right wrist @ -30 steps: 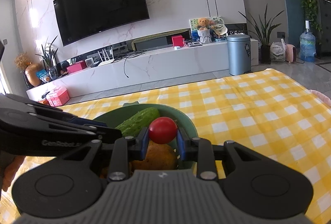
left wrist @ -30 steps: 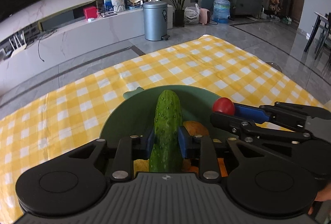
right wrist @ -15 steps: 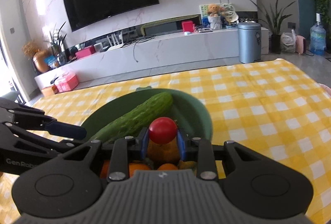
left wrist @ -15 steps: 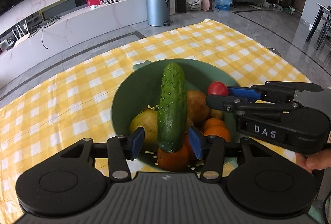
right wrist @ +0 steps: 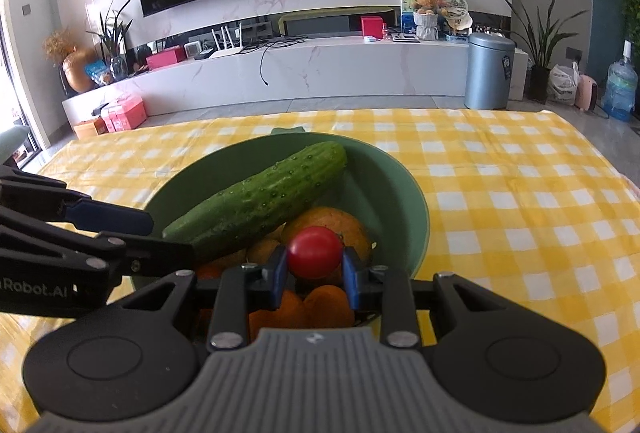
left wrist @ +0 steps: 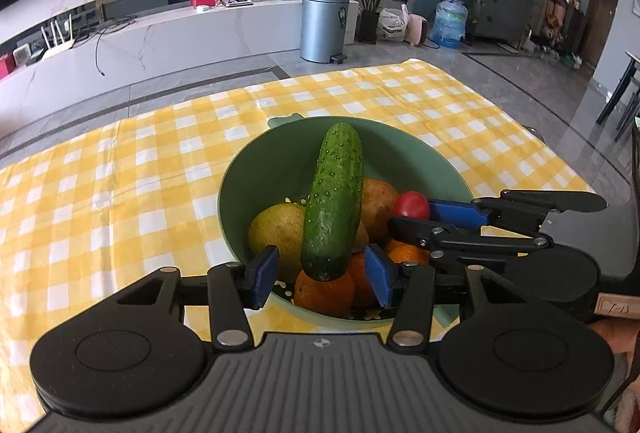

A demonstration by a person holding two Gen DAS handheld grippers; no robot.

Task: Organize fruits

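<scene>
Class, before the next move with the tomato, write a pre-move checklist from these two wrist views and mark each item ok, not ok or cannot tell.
1. Right tongs shut on the tomato: ok.
2. Left tongs open, pads clear of the cucumber: ok.
3. Cucumber resting inside the green bowl: ok.
4. Tomato above the bowl, not the tablecloth: ok.
5. Free spot below for the tomato among the oranges: cannot tell.
6. Left tongs out of the right tongs' path: cannot tell.
</scene>
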